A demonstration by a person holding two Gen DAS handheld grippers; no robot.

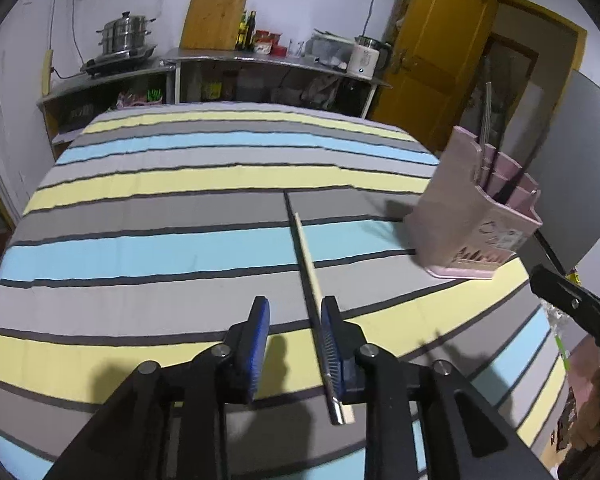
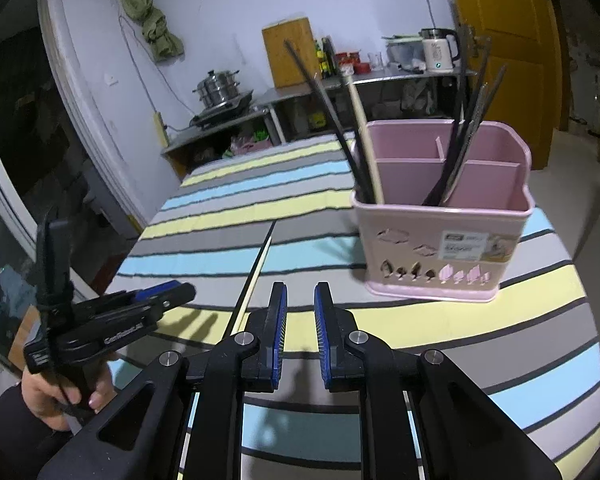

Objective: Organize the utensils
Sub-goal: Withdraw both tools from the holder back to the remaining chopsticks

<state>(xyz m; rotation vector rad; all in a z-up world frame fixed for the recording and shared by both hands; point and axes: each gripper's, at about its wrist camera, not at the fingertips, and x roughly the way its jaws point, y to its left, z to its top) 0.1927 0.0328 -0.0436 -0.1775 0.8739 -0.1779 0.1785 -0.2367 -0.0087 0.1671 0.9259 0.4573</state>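
A pale wooden chopstick [image 1: 306, 258] and a dark chopstick [image 1: 290, 204] lie side by side on the striped tablecloth, pointing away from me. My left gripper [image 1: 294, 322] is open around their near ends; they lie against its right pad [image 1: 330, 344]. It also shows in the right wrist view [image 2: 168, 292], with the pale chopstick [image 2: 256, 268] beside it. My right gripper [image 2: 300, 308] is open and empty, just above the cloth. The pink divided utensil holder [image 2: 444, 248] stands ahead to the right, with several dark chopsticks [image 2: 460, 152] and one pale chopstick [image 2: 366, 140] in it.
The striped tablecloth [image 1: 160, 252] covers a round table. The holder [image 1: 472, 216] stands near the table's right edge in the left wrist view. Behind are metal shelves with a steamer pot [image 1: 126, 34], a cutting board [image 1: 214, 16], a kettle [image 1: 366, 58] and a yellow door [image 1: 436, 48].
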